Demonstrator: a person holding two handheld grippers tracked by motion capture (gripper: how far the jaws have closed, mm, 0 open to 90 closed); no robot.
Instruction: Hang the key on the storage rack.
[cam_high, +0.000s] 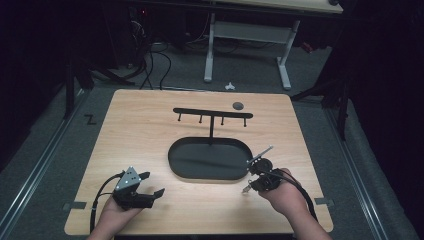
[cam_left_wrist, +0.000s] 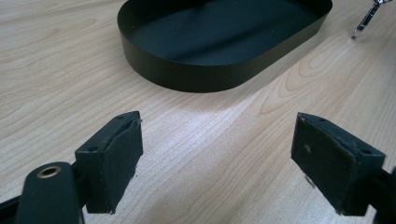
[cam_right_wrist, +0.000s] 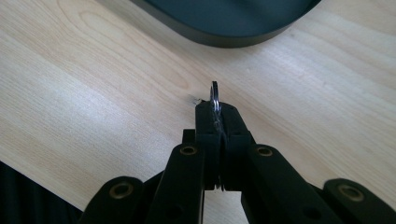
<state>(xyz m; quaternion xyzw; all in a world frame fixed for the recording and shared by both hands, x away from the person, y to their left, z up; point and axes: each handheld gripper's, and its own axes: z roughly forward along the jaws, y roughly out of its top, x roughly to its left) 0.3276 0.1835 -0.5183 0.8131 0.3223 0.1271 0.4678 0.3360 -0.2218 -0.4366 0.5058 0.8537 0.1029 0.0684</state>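
A black oval tray (cam_high: 210, 159) lies near the middle of the wooden tabletop (cam_high: 145, 135); its floor looks bare, apart from a thin post that rises from its far end and carries a black bar (cam_high: 212, 113) with small pegs hanging under it. In the left gripper view the tray (cam_left_wrist: 187, 77) sits ahead of the jaws with a low upright wall, and nothing lies on the part of its floor seen there. A small dark disc (cam_high: 238, 105) lies on the tabletop beyond the bar, near the far edge.

The left hand-held gripper (cam_high: 150, 183) rests at the near left of the tabletop, well apart from the tray, its jaws spread wide with bare wood between them.

The right hand-held gripper (cam_high: 260, 175) is just beside the tray's near right end. Its jaws are clamped together on a thin metal ring (cam_right_wrist: 215, 95), seen edge-on and sticking up past the tips in the right gripper view. In the high view a slim metal piece (cam_high: 261, 155) juts from this gripper towards the tray's right rim; what it is cannot be told. The same shiny piece (cam_left_wrist: 369, 16) shows in the far right corner of the left gripper view.

Beyond the tabletop stand a white-legged desk (cam_high: 250, 35) and loose cables on the floor.
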